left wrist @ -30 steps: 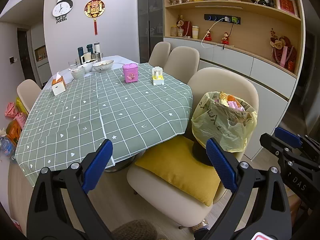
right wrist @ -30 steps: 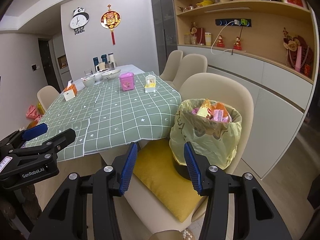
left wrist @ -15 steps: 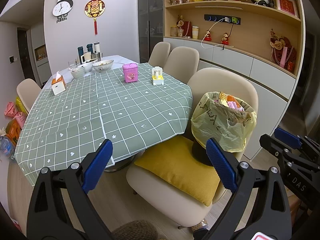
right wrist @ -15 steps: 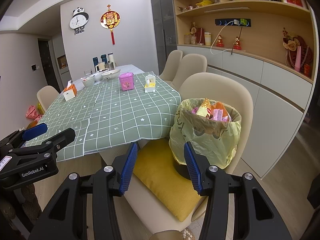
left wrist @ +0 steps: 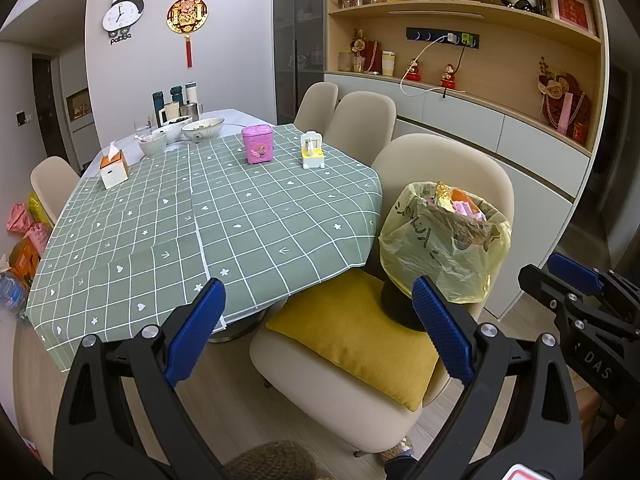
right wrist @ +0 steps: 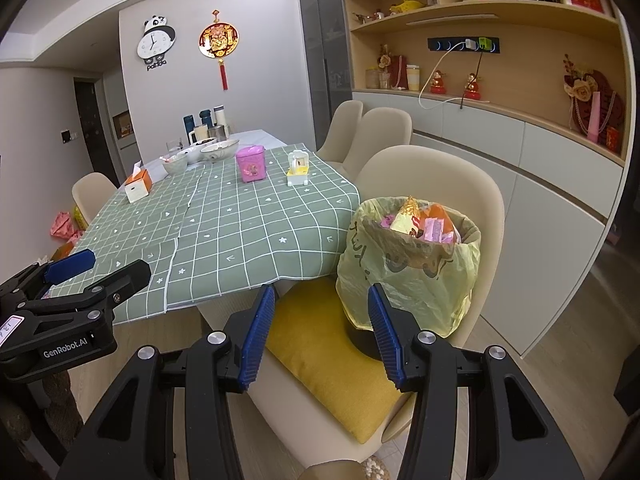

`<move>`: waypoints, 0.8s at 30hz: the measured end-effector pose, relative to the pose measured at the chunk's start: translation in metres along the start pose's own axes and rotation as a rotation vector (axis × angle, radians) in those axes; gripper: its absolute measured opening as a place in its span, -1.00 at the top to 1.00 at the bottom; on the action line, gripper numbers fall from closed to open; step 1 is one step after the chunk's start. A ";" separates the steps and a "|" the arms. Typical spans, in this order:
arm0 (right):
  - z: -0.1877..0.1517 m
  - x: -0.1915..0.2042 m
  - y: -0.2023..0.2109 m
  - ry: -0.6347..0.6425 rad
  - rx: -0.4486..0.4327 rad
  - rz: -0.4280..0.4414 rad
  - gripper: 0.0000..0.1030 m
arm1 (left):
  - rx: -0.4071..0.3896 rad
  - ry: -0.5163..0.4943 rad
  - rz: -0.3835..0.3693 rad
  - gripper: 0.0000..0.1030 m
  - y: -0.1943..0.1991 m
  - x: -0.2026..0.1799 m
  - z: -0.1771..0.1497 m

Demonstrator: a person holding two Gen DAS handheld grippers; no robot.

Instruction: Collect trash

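Nothing moved | bin (right wrist: pixel 412 264) on chair (right wrist: pixel 448 176) beside bench (left wrist: pixel 352 184) edge | left gripper (left wrist: pixel 318 306), right gripper (right wrist: pixel 320 316) agape, empty

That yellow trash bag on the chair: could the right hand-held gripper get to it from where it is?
Probably yes. The right hand-held gripper is open and empty, the trash bag sits just ahead on the chair cushion, and nothing lies between them.

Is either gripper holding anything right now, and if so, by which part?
Nothing is held. The left gripper and the right gripper both stand open and empty, short of the yellow trash bag on the chair.
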State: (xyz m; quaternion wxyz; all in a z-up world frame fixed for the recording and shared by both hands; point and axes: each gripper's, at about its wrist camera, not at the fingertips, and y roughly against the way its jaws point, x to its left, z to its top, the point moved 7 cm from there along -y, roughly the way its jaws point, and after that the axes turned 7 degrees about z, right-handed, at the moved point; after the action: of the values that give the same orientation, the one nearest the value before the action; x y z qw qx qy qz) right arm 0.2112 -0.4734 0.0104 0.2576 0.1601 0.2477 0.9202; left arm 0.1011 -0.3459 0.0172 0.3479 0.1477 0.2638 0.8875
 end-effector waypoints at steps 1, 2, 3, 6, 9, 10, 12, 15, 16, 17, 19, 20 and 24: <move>0.000 0.001 0.000 0.000 -0.001 -0.001 0.10 | 0.000 0.000 -0.001 -0.74 0.000 0.000 0.000; 0.000 0.001 0.000 -0.001 0.000 -0.001 0.10 | 0.000 0.000 0.000 -0.74 0.000 0.000 0.000; 0.000 0.001 0.000 -0.001 0.000 0.000 0.10 | 0.000 0.001 0.000 -0.74 0.000 0.000 0.000; 0.000 0.001 0.001 0.000 0.000 -0.001 0.10 | -0.001 0.002 0.001 -0.74 0.000 0.000 0.000; 0.000 0.002 0.001 0.000 -0.001 -0.001 0.10 | 0.000 0.003 0.000 -0.74 0.000 0.000 0.000; 0.000 0.002 0.000 0.000 0.000 -0.001 0.10 | 0.000 0.003 0.000 -0.74 0.000 0.000 0.000; 0.000 0.002 0.001 -0.001 0.000 -0.001 0.10 | 0.000 0.003 -0.001 -0.74 0.000 0.000 0.000; 0.000 0.001 0.001 0.000 -0.002 -0.002 0.10 | 0.000 0.003 -0.002 -0.74 0.000 0.000 -0.001; 0.001 0.001 0.001 0.000 -0.002 -0.003 0.10 | 0.000 0.003 -0.002 -0.74 0.000 0.000 -0.001; 0.001 0.002 0.000 -0.001 -0.002 -0.003 0.10 | 0.000 0.003 -0.003 -0.74 0.000 0.000 0.000; 0.000 0.002 0.001 -0.003 -0.003 -0.006 0.10 | -0.001 0.001 -0.005 -0.74 0.001 -0.001 0.000; 0.000 0.002 0.001 -0.005 -0.003 -0.007 0.10 | -0.002 0.000 -0.006 -0.74 0.001 -0.002 0.000; -0.001 0.000 0.001 -0.012 -0.003 -0.011 0.10 | -0.007 -0.004 -0.007 -0.74 0.002 -0.003 0.000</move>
State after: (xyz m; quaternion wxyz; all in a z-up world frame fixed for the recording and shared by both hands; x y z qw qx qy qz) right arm 0.2101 -0.4744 0.0104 0.2645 0.1637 0.2456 0.9181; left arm 0.1022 -0.3493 0.0182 0.3519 0.1474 0.2604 0.8869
